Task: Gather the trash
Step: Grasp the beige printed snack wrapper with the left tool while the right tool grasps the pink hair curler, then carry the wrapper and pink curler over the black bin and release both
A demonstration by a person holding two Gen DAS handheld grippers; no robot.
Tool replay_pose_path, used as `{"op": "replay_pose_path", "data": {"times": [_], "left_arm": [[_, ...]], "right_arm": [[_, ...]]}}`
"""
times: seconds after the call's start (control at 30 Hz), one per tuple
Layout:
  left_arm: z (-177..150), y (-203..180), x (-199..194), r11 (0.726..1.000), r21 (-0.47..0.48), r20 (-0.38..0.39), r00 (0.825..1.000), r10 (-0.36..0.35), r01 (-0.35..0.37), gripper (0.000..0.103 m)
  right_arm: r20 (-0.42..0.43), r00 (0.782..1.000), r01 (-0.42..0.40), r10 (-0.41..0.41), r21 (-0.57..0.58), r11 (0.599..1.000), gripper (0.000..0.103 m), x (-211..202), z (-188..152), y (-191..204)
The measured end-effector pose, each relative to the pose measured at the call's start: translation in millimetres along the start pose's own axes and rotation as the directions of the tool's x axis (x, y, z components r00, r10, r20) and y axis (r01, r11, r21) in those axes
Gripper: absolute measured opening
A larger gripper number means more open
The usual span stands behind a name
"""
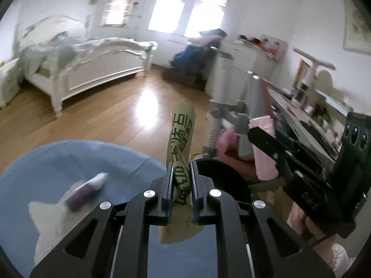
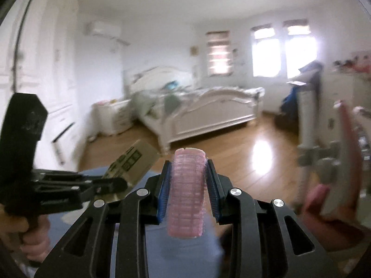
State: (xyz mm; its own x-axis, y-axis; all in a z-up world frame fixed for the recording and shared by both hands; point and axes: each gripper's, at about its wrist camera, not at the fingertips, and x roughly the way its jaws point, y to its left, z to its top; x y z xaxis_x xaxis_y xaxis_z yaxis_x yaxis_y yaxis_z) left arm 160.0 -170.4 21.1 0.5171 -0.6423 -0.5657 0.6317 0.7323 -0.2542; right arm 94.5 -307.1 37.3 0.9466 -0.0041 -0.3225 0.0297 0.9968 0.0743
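Your left gripper (image 1: 182, 180) has its two black fingers nearly closed, pinching a twisted beige paper wrapper with green printed characters (image 1: 182, 139). The wrapper stands almost upright between the pads, its top at 12 o'clock above the fingertips and its lower end hanging below them toward 6 o'clock. From the right wrist camera, that same wrapper (image 2: 133, 164) shows at 9 o'clock, sticking out of the left gripper (image 2: 111, 183) at a slant.

Your right gripper (image 2: 188, 178) is partly closed on a pink ribbed cylindrical hair roller (image 2: 187, 192), both blue-edged pads pressed against its sides. The roller stands upright, its top just above the fingertips. In the left wrist camera, the right gripper (image 1: 264, 136) sits at 3 o'clock with the roller (image 1: 264, 148) in its grip.

Below you at 8 o'clock lies a round light-blue fabric surface (image 1: 58, 157) carrying a small purple-and-white tube-shaped item (image 1: 85, 190), too blurred to identify. Beyond it stretches a glossy wooden plank floor (image 1: 120, 115), with a white carved bed frame (image 1: 92, 71) at 10 o'clock.
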Motion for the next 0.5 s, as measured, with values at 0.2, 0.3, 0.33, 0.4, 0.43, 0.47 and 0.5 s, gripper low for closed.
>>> {"op": "replay_pose_path", "data": {"times": [0.2,0.3,0.33,0.4,0.43,0.47,0.5], "left_arm": [[3.1,-55.4,44.2,0.994,0.091,-0.043,0.998,-0.052,0.056,0.014],[-0.4,-71.7,65.4,0.991,0.111,-0.072,0.995,-0.071,0.079,0.014],[-1.7,-76.6,73.8,0.99,0.116,-0.085,0.994,-0.074,0.084,0.014],[-4.6,-83.0,86.1,0.988,0.125,-0.105,0.992,-0.077,0.09,0.014],[-6.0,-83.7,88.5,0.988,0.127,-0.111,0.991,-0.079,0.093,0.014],[-7.5,-84.5,91.4,0.987,0.131,-0.118,0.99,-0.08,0.096,0.014],[-8.5,-86.6,95.2,0.986,0.133,-0.125,0.989,-0.08,0.096,0.014]], "right_arm": [[-0.036,0.988,0.151,-0.152,-0.019,0.988,0.031,-11.7,-22.2,-62.3],[-0.062,0.98,0.188,-0.188,-0.014,0.982,0.031,-9.4,-37.5,-86.3],[-0.07,0.978,0.197,-0.198,-0.013,0.98,0.031,-6.5,-43.5,-92.2],[-0.087,0.973,0.212,-0.212,-0.01,0.977,0.031,-2.7,-53.1,-103.6],[-0.093,0.972,0.214,-0.214,-0.007,0.977,0.031,0.3,-57.0,-106.2],[-0.1,0.971,0.217,-0.216,-0.003,0.976,0.031,2.4,-62.4,-107.9],[-0.108,0.97,0.222,-0.22,0.002,0.975,0.031,5.1,-65.9,-112.9]]}}
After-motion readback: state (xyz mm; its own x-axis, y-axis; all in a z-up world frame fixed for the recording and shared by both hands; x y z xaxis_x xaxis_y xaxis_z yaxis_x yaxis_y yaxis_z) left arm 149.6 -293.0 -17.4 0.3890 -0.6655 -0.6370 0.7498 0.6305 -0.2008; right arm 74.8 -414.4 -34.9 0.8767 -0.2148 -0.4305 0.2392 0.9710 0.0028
